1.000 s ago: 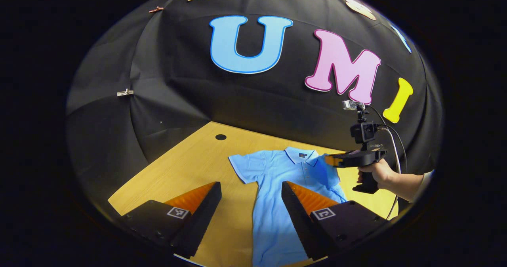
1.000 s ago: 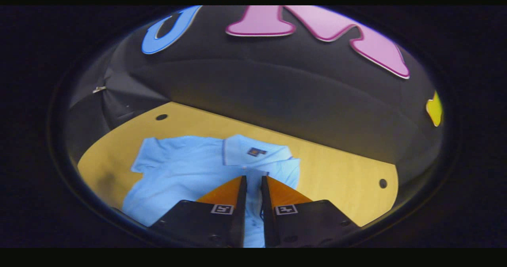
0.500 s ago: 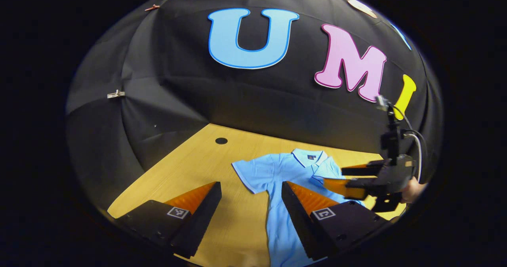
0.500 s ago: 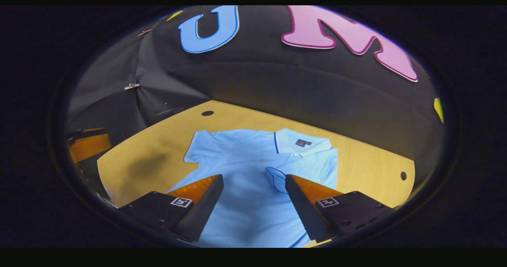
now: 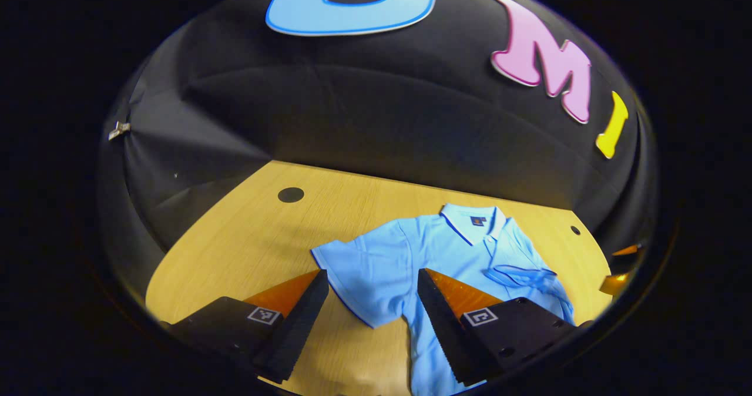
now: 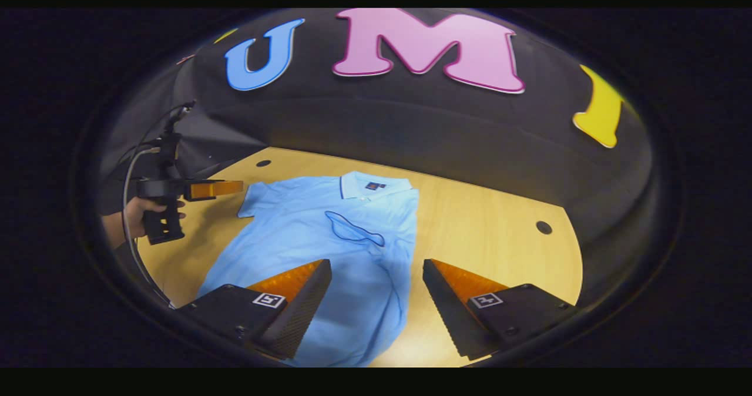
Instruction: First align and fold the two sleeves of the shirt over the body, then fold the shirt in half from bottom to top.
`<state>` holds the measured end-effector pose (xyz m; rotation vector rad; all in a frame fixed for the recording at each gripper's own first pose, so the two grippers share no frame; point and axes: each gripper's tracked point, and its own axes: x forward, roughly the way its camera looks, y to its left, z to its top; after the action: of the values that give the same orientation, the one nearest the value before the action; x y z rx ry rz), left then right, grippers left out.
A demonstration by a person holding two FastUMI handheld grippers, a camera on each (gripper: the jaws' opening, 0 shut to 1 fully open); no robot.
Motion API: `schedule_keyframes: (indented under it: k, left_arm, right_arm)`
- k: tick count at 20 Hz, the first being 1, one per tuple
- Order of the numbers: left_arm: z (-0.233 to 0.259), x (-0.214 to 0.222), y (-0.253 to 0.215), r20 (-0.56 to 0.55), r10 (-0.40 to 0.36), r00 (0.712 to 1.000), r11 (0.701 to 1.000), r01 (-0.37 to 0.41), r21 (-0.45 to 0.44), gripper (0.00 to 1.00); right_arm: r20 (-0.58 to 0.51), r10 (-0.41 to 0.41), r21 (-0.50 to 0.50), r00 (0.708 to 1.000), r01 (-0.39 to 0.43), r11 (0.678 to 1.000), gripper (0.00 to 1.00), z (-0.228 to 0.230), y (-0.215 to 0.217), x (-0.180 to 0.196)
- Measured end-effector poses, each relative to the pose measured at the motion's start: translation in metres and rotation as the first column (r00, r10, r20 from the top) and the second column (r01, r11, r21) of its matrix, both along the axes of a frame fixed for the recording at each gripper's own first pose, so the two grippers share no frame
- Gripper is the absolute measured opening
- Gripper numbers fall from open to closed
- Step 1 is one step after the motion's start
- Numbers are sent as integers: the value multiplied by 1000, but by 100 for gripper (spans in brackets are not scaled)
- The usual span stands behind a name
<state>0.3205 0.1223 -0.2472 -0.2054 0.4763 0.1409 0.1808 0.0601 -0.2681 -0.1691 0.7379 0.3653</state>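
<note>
The light blue polo shirt [image 6: 329, 249] lies flat on the worktop [image 6: 487, 231], one sleeve folded over its body. The left gripper [image 5: 370, 319], jaws wide and empty, should pinch the flat sleeve [image 5: 352, 269] at its hem. The right gripper [image 6: 376, 302] hovers, jaws agape, empty.

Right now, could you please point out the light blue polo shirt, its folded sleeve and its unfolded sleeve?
Light blue polo shirt [image 6: 305, 225]: right gripper view, chest.
Folded sleeve [image 6: 354, 231]: right gripper view, cuff lying on the body.
Unfolded sleeve [image 5: 352, 272]: left gripper view, spread flat on the table.
</note>
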Motion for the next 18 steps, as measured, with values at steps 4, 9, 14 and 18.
schedule_keyframes:
  k: [4, 9, 14, 18]
  left_arm:
    - [-30, 43, 32, -44, 32, 999, 995, -28, 92, 97]
    - [-52, 74, 39, -84, 48, 995, 994, -39, 100, 97]
    - [-70, 80, 34, -120, 50, 991, 987, -31, 160, 89]
    - [-70, 85, 24, -126, 14, 992, 986, 8, 166, 67]
  right_arm:
    - [-46, -92, -25, 995, 91, 996, 96, -20, -46, -9]
    - [-50, -163, -43, 985, 161, 986, 96, -28, -72, -13]
    - [-48, -150, -58, 988, 147, 987, 98, -30, -73, -20]
    - [-71, -112, -46, 991, 108, 993, 98, -38, -58, -32]
